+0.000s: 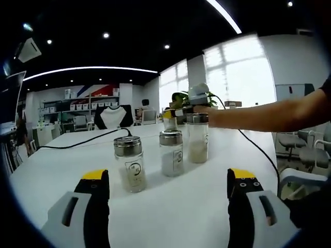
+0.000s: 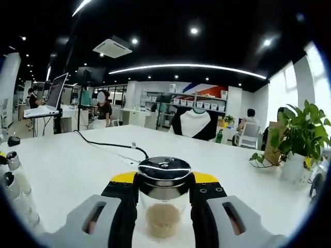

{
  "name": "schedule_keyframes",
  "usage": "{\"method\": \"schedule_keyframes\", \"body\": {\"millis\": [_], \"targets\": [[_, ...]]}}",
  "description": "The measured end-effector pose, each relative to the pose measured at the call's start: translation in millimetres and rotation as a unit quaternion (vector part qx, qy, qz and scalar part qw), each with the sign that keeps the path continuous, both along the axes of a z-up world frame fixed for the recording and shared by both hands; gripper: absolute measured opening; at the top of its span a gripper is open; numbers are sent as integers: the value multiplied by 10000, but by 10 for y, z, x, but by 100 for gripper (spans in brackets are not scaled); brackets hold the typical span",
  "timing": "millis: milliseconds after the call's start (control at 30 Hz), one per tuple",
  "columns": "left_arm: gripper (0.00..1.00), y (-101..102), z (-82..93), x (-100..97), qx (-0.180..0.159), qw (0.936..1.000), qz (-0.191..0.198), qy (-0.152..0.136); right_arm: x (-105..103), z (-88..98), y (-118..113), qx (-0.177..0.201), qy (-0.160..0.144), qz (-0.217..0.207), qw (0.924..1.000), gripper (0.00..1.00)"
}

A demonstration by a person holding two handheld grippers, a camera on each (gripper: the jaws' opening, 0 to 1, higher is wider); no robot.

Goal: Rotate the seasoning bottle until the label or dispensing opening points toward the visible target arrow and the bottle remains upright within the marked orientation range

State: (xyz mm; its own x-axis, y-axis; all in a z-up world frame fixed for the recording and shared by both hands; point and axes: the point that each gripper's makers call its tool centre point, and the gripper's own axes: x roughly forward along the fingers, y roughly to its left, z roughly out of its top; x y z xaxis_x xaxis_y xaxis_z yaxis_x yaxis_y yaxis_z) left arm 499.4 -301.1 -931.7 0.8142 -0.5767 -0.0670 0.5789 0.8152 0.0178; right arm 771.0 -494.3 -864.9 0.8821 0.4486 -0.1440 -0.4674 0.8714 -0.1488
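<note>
- Three seasoning bottles with metal caps are seen upright on the white table [image 1: 62,170] in the left gripper view: the nearest bottle [image 1: 130,164] at the left, the middle bottle [image 1: 171,153] just beside it, and the far bottle [image 1: 197,137] at the right of the row
- Pale granules are held in each of the three, and a label is shown on the nearest and the middle one
- The left gripper [image 1: 168,194] is held low before the row, its black, yellow-tipped jaws spread wide and touching nothing
- The far bottle is gripped near its cap by the right gripper [image 1: 182,112], which is reached in from the right by a person's arm [image 1: 269,114]
- A black cable [image 1: 77,140] is laid across the table behind the bottles, and a potted plant [image 1: 182,98] stands beyond them near the windows
- In the right gripper view, the right gripper [image 2: 164,192] is closed on the far bottle [image 2: 164,199], with the yellow-tipped jaws pressed against both sides of the glass just under the shiny cap
- Brownish granules are seen at the bottom of that bottle, which is held upright
- A black cable [image 2: 111,145] is run across the white table [image 2: 67,165] ahead, a potted plant [image 2: 300,137] stands at the right, and a laptop [image 2: 49,101] is raised at the far left
</note>
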Motion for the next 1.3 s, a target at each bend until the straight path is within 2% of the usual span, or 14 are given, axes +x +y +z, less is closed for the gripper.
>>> {"method": "schedule_keyframes", "body": {"millis": [233,467,633,933,1033,1133,1200,1300], "targets": [[100,-57,1,-17,-131,9999,-70,87,-321,79,-149,263,132,12,9996,36],[99,-67,6,-63,-95,9999,-59,60,-666,137,-273,494,25,88,9987,36],[99,-86,-49,-74,-120,9998,-86,154,-898,141,-307,604,46,178,9980,36],[98,-98,9,-75,-128,9999,-1,37,-1386,174,-362,540,-197,115,9983,36],[97,-148,43,-91,-346,9993,-101,80,-1548,172,-330,506,-270,152,9982,36],[97,-174,70,-106,-428,9990,-153,5,-1775,176,-297,501,-438,143,9977,36],[97,-179,69,-113,-419,9990,-142,-30,-1909,190,-260,516,-577,180,9968,36],[96,-198,44,-130,-292,9994,-142,-90,-2072,165,-206,577,-596,288,9961,36]]}}
